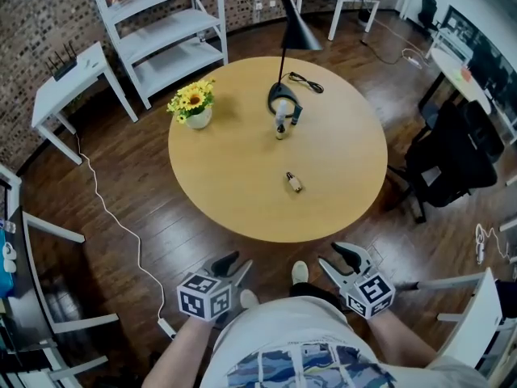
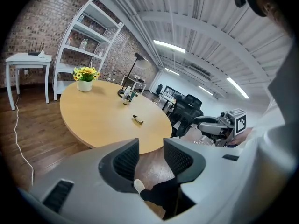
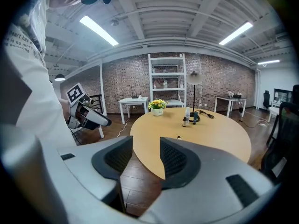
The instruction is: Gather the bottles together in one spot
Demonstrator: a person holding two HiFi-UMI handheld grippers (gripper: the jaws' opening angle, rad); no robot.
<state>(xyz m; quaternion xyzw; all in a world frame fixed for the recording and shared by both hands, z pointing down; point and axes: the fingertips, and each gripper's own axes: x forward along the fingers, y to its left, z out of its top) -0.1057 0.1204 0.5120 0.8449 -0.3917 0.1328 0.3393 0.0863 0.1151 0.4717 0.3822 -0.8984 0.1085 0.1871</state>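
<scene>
Fingers of left gripper (image 1: 240, 263) and right gripper (image 1: 329, 257) gape empty; the person should pinch the fallen bottle (image 1: 294, 183) (lying alone) across its body, then carry it to the upright bottles (image 1: 280, 124).

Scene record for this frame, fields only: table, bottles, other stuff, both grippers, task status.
table: round wooden table
standing bottles: small group, upright at the base of the desk lamp
lying bottle: one small bottle on its side, alone, nearer the person
other: flower pot at the table's far left
left gripper: fingers apart, empty, off the table's near edge
right gripper: fingers apart, empty, off the table's near edge
status: bottles not yet gathered
</scene>
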